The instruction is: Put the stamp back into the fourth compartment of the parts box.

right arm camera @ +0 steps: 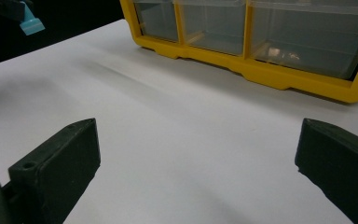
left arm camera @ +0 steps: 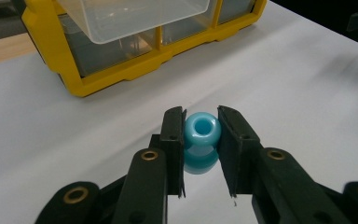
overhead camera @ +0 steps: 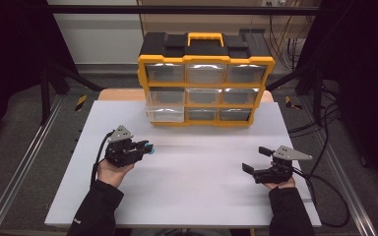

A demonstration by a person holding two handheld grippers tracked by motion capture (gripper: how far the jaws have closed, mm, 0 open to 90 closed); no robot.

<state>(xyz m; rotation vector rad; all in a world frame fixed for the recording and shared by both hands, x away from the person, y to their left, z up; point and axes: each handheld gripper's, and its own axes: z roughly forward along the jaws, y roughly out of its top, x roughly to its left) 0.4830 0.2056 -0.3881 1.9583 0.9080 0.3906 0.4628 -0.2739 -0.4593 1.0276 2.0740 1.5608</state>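
Item: blue bead (left arm camera: 202, 129). We log it pinched between the jaws of the left gripper (left arm camera: 201, 135), just above the white table (overhead camera: 197, 182), near the yellow drawer cabinet (overhead camera: 205, 88). Right gripper (overhead camera: 257, 158): spread wide, holding nothing.

no readable text, labels or numbers anywhere

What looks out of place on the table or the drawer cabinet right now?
One thing: in the yellow drawer cabinet, the clear drawer at the left of the middle row is pulled out, while the others sit flush. Otherwise nothing is spilled or askew; the left gripper holds a light blue bead squarely.
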